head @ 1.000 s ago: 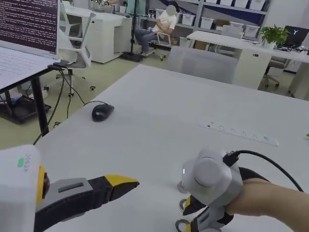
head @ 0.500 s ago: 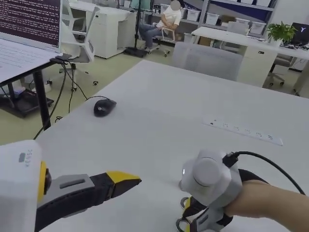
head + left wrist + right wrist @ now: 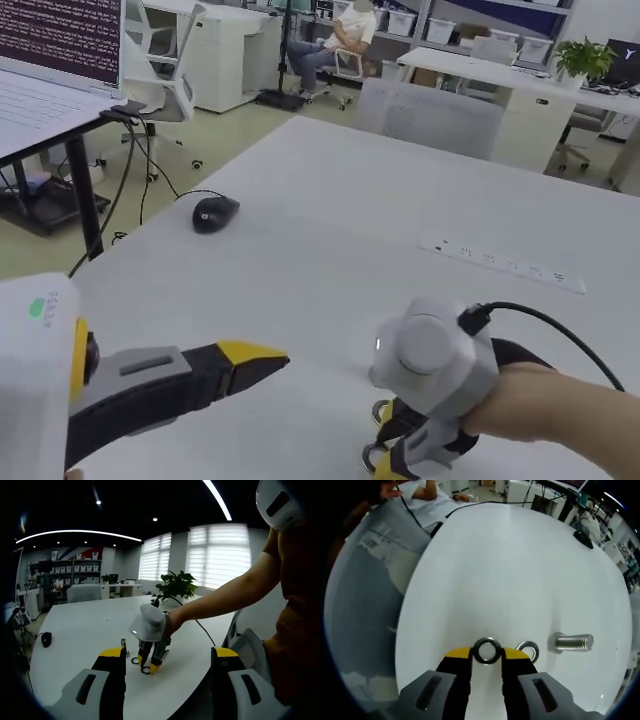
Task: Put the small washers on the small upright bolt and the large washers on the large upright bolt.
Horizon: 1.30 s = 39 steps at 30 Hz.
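— White tabletop (image 3: 520, 570) directly under the tools. Nearest thing?
— Right gripper (image 3: 487, 655), tips down toward the table. Yellow pads (image 3: 460, 655) closed to a narrow gap on a dark steel washer (image 3: 487, 640), pinched by its rim. Lifted or touching the table: cannot tell.
— Anything beside it?
— Second washer (image 3: 528, 651), flat on the table, just beside one yellow tip. Then a threaded bolt (image 3: 571, 642), upright on its head, near that washer but apart from it. Small or large bolt: cannot tell.
— And the left gripper (image 3: 169, 656)?
— Off to the left, well apart from the right one, jaws spread wide with nothing between them. Pointed toward the right gripper and the bolt.
— Farther out?
— Black computer mouse (image 3: 213, 212) with its cable near the left edge, and a white power strip (image 3: 510, 268) across the middle. Grey chair (image 3: 430, 118) at the table's far end, potted plant (image 3: 175, 586) on another side. Beyond, desks, shelves with bins, and a seated person (image 3: 345, 35) at the back.
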Available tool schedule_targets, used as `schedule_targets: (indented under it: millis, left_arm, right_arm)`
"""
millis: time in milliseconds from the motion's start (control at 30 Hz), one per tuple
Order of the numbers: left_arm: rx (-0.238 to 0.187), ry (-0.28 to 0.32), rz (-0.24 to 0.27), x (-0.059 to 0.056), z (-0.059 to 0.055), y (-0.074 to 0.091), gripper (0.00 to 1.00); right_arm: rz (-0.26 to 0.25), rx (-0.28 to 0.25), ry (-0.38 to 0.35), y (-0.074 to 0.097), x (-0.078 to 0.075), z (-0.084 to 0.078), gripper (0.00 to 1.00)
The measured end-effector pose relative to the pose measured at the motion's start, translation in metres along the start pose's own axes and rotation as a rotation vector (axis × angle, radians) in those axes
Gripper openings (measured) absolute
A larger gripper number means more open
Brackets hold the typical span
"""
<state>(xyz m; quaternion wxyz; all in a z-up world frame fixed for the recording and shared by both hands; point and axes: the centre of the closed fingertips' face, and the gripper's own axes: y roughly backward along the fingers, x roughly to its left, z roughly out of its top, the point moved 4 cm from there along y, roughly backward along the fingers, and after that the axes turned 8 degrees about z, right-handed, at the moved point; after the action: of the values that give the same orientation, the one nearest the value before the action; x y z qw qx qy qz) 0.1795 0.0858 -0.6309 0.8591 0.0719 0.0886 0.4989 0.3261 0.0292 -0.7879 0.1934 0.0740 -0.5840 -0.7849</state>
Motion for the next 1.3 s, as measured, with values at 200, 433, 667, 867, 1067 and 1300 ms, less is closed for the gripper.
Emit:
schedule_targets:
  millis: [200, 433, 667, 867, 1067, 1300]
  left_arm:
    - [0.004, -0.001, -0.011, -0.003, -0.001, -0.002, 0.69]
    - [0.001, -0.002, -0.011, -0.003, 0.000, -0.002, 0.69]
    - [0.007, -0.002, -0.014, -0.004, -0.001, -0.002, 0.68]
    - [0.008, -0.006, -0.024, -0.006, 0.000, -0.004, 0.68]
    - [0.007, -0.005, -0.028, -0.006, 0.000, -0.005, 0.68]
    - [0.008, 0.000, -0.030, -0.003, 0.000, -0.006, 0.68]
  right_arm:
    - [-0.004, -0.001, -0.003, 0.002, 0.002, -0.001, 0.21]
    - [-0.010, -0.020, -0.011, 0.009, 0.002, 0.000, 0.21]
    - [-0.036, -0.035, 0.000, 0.028, 0.000, 0.003, 0.21]
    - [-0.092, -0.046, 0.011, 0.056, -0.015, 0.007, 0.21]
    - [-0.126, -0.043, 0.014, 0.075, -0.029, 0.009, 0.21]
    - [-0.171, -0.039, 0.026, 0.094, -0.052, 0.018, 0.22]
